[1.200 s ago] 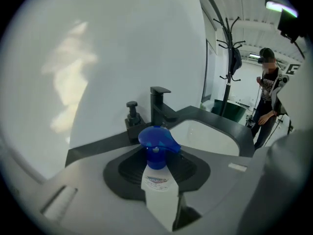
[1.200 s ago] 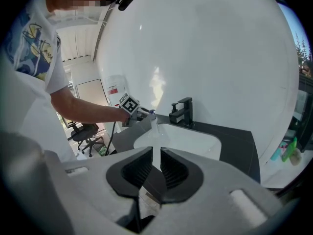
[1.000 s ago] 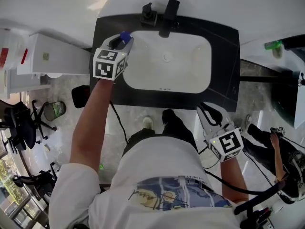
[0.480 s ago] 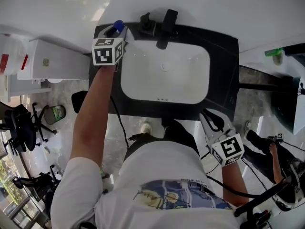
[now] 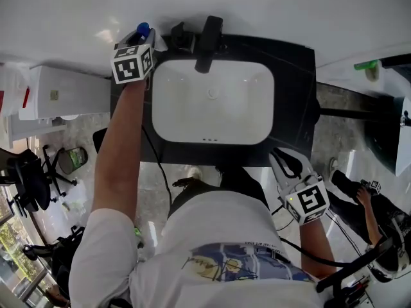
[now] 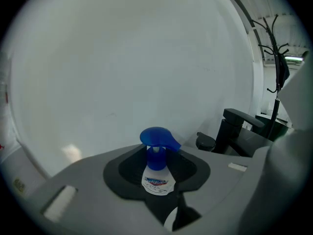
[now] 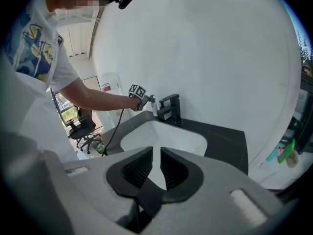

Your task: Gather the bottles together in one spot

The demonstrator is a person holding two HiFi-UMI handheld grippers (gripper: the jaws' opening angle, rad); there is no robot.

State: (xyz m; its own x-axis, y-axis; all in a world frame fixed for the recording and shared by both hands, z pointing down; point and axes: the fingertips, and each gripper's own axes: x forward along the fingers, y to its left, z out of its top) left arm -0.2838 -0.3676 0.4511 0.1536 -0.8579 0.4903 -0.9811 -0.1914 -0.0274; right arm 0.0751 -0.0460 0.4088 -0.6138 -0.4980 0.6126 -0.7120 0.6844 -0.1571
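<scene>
Left claw [image 5: 145, 40] sits at upper left of the head view, over the back left corner of the black tabletop [image 5: 295, 82]. Its jaws are about half open and clamped on the bottle [image 6: 156, 153]: white body, blue pump top, upright, label facing the camera. The bottle is close to the white wall, just left of the black faucet [image 5: 207, 34]. I can't tell if its base touches the tabletop. The white sink [image 5: 244, 101] is in the middle of the frame. Right claw [image 7: 155, 155] is at lower right of the head view, off the tabletop's front edge. Its jaws have a thin gap with nothing between them, pointing toward the sink.
</scene>
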